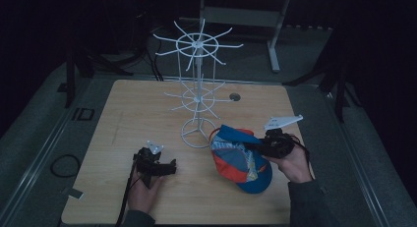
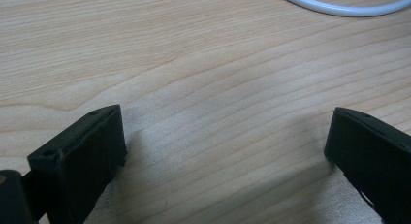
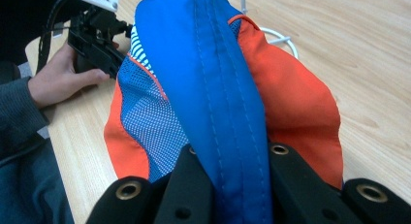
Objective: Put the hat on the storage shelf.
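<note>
So, high view: white wire rack (image 1: 196, 89) on the table (image 1: 123, 119), blue-orange cap (image 1: 238, 160) just right of its base, left gripper (image 1: 169, 167) left of it, left gripper view: jaws spread wide over bare wood, rack's base ring (image 2: 339, 8) beyond, right gripper view: right gripper (image 3: 232, 185) jaws clamped on the cap's blue seam.

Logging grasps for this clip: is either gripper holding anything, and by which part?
The right gripper is shut on the cap, pinching a blue seamed fold of its fabric. The left gripper is open over the table, holding nothing.

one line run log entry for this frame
left tongs: open, over bare table | right tongs: shut on cap | rack: no cap hung
</note>
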Action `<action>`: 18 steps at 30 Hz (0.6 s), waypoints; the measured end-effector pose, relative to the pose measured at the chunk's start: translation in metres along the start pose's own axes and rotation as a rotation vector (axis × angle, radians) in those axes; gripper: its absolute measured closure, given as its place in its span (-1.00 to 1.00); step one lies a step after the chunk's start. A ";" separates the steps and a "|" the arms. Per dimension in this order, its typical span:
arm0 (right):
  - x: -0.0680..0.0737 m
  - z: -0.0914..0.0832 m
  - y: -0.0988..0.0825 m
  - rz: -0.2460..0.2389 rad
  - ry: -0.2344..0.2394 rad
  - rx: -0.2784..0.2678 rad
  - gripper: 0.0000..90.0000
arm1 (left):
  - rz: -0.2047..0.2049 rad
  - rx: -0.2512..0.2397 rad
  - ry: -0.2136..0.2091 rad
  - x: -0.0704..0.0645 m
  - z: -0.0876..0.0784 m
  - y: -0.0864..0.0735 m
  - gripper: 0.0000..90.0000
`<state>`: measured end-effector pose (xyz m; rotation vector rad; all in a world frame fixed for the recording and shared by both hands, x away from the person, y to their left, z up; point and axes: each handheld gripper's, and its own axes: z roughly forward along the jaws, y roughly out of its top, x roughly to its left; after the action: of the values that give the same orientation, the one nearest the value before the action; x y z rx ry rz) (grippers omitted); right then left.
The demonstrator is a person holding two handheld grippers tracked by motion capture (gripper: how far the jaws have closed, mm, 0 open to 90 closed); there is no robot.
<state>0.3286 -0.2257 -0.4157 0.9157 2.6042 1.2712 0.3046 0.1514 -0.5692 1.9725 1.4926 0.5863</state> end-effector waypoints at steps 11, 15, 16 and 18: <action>0.000 -0.008 0.003 0.014 -0.009 -0.055 0.94 | 0.000 0.000 0.000 0.000 0.000 0.000 -0.97; 0.000 -0.014 0.006 0.021 0.003 -0.080 0.94 | -0.001 -0.001 0.000 0.000 0.000 0.000 -0.97; 0.000 -0.016 0.007 0.022 0.006 -0.086 0.94 | -0.001 -0.001 0.000 0.000 0.000 0.000 -0.97; 0.000 -0.019 0.009 0.023 0.010 -0.097 0.94 | -0.001 -0.001 0.000 0.000 0.000 0.000 -0.97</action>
<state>0.3262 -0.2346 -0.3965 0.9278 2.5213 1.3972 0.3046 0.1514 -0.5693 1.9709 1.4931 0.5864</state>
